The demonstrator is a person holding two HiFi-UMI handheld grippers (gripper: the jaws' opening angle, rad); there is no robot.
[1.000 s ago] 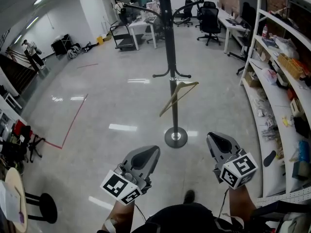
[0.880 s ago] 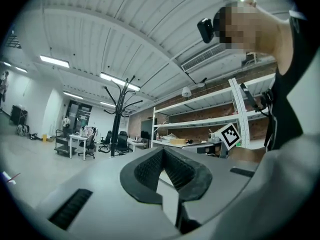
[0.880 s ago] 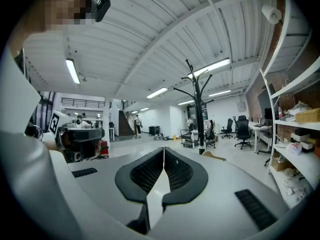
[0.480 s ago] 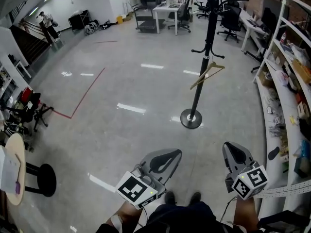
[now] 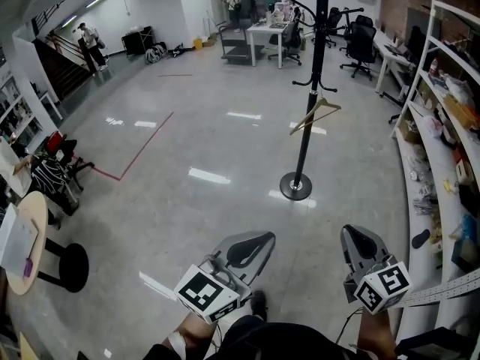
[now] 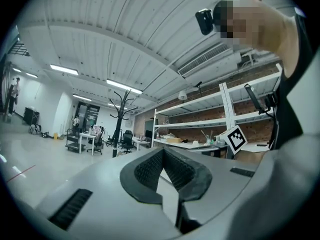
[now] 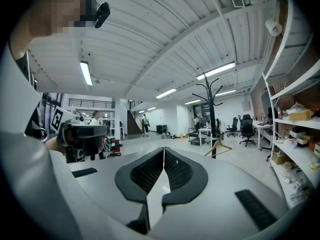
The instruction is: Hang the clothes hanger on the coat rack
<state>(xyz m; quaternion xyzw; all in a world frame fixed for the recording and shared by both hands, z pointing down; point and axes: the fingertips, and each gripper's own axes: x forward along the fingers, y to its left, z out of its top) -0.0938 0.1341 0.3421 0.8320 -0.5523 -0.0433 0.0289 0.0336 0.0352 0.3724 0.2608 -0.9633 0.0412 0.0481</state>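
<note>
The black coat rack (image 5: 306,88) stands on its round base (image 5: 295,187) on the shiny floor, some way ahead of me. A wooden clothes hanger (image 5: 316,113) hangs on one of its lower hooks. My left gripper (image 5: 251,247) and right gripper (image 5: 359,240) are held low near my body, well short of the rack, both shut with nothing between the jaws. The left gripper view shows its jaws (image 6: 163,152) closed and the rack (image 6: 118,120) far off. In the right gripper view the jaws (image 7: 164,152) meet, with the rack (image 7: 212,115) and hanger (image 7: 218,147) beyond them.
Long white shelves (image 5: 442,118) full of items run along the right. A round table (image 5: 21,255) and black stool (image 5: 64,265) stand at the left. Desks and office chairs (image 5: 360,42) fill the back, and a red tape line (image 5: 142,145) crosses the floor.
The rack with the hanger has grown smaller and farther away as I back off from it. Both grippers stay shut and empty.
</note>
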